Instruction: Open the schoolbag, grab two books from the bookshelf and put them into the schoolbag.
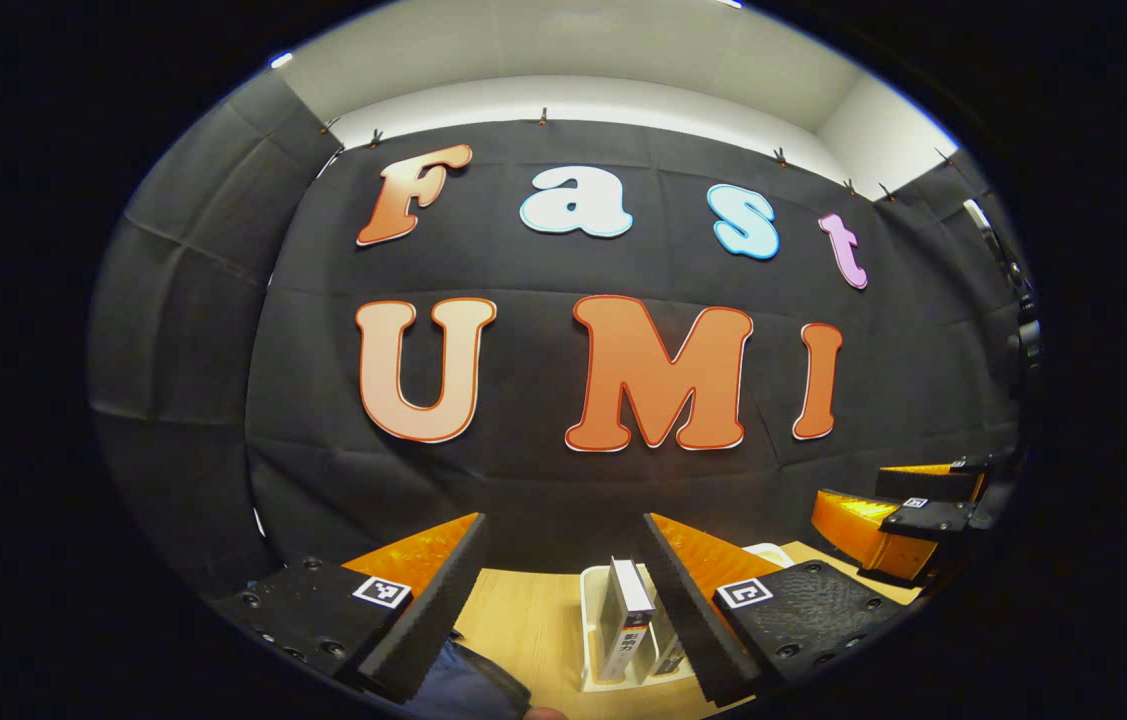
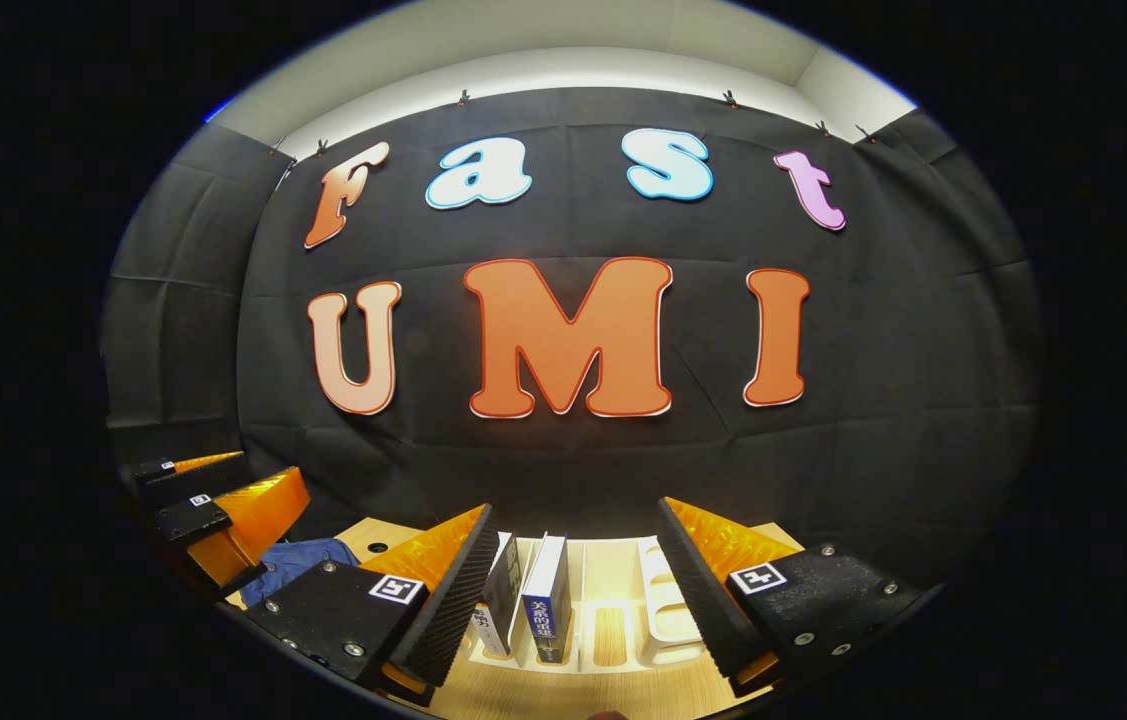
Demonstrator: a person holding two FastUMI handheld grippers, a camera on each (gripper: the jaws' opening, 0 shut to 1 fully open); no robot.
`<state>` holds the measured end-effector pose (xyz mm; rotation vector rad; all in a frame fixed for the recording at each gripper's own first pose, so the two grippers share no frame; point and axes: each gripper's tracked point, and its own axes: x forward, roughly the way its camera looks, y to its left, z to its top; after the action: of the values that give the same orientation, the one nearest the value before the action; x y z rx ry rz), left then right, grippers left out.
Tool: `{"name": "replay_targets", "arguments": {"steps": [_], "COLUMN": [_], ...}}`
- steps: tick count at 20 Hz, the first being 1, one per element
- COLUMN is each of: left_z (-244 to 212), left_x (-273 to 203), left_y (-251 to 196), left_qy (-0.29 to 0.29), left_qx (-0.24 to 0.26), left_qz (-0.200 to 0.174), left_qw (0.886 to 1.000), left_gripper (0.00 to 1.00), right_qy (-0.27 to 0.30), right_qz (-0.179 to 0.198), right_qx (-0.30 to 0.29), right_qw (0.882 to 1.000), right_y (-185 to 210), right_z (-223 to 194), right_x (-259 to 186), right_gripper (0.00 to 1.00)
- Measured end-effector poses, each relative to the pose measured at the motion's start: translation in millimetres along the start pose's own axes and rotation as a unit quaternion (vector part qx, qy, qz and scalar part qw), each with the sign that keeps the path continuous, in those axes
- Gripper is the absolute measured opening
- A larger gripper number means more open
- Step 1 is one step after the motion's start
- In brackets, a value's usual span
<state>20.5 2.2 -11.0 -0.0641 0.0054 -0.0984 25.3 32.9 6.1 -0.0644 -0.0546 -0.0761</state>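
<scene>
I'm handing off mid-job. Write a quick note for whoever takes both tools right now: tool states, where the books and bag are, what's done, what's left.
Left tool: open, empty, raised above the table, aimed at the bookshelf.
Right tool: open, empty, raised in front of the bookshelf.
Books: two books stand upright in the white bookshelf, at its left end in the right gripper view; the slots to their right are empty.
Schoolbag: blue fabric lies on the table left of the shelf; whether it is open cannot be told.
Done: no book grabbed.
Left: check and open the bag, grab both books, put them in.
</scene>
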Motion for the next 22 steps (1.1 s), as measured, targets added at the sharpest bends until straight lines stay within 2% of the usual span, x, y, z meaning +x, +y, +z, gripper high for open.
{"name": "replay_targets", "arguments": {"steps": [3,6,13,22], "left_z": [1.9,1.3,12.6,-4.0], "left_x": [-1.4,-1.5,-4.4,-12.9], "left_y": [7.9,14.0,42.1,55.7], "left_qy": [-0.005,-0.007,-0.026,-0.005], "left_qx": [0.000,0.000,0.019,0.016], "left_qz": [0.009,0.012,0.020,0.023], "left_qw": [1.000,1.000,0.999,1.000], "left_gripper": [0.94,0.94,0.94,0.95], "right_qy": [-0.015,-0.025,-0.017,0.000], "right_qz": [0.016,0.003,-0.007,0.005], "right_qx": [-0.002,-0.004,-0.004,-0.008], "right_qw": [1.000,1.000,1.000,1.000], "right_y": [8.8,2.3,-2.2,4.0], "right_z": [6.7,9.1,3.8,-8.6], "right_x": [-3.6,-0.3,2.3,-0.7], "right_gripper": [0.95,0.95,0.95,0.95]}}
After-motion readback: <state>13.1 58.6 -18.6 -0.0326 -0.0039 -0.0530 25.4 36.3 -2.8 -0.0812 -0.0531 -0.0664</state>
